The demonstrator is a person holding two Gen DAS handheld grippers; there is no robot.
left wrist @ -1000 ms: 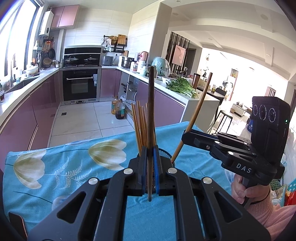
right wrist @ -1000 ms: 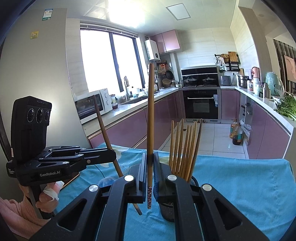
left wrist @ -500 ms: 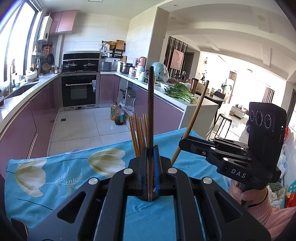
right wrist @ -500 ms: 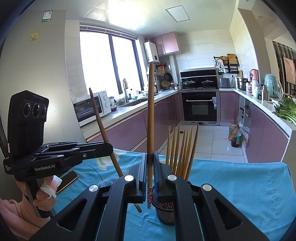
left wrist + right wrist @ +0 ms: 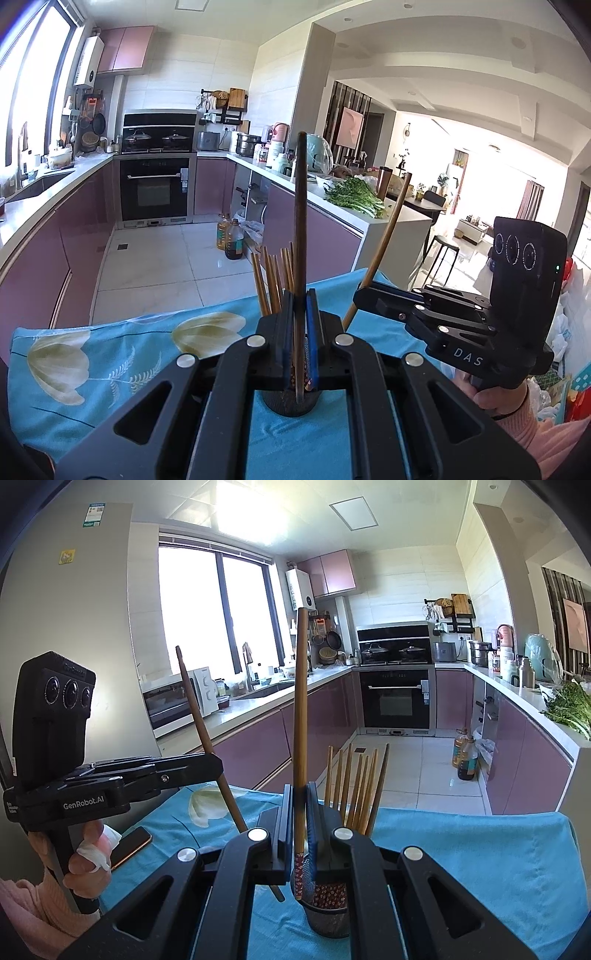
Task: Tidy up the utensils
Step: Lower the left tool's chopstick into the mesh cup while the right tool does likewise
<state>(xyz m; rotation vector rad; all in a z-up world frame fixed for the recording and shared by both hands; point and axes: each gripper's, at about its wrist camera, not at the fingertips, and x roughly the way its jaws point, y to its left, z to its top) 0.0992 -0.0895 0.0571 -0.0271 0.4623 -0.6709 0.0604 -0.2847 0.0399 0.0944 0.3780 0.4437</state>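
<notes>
Chopsticks: two are held above the desk [image 5: 480, 849], one per hand-held gripper, the rest stood in a dark mesh holder [image 5: 328, 919] on the blue floral cloth [image 5: 110, 354]. Right wrist view, left to right: a phone [image 5: 129, 845] is noted flat on the cloth; the left hand-held gripper [image 5: 218, 766] is seen clenched on a dark chopstick [image 5: 195, 716], tilted, its lower end hanging beside the holder. The right hand-held gripper [image 5: 300, 823] is clamped on a lighter chopstick [image 5: 301, 720], held upright with its patterned tip just over the holder's mouth. The bundle of chopsticks [image 5: 354, 786] leans at the holder's far side. Left wrist view: the same holder [image 5: 291, 400] is seen below the dark chopstick's tip [image 5: 299, 395]. Handling, judged: each stick is light, stiff and smooth, liable to pivot or slip in flat pads; a grip low on the shaft is thought steadiest, and a straight release over the opening advisable.
</notes>
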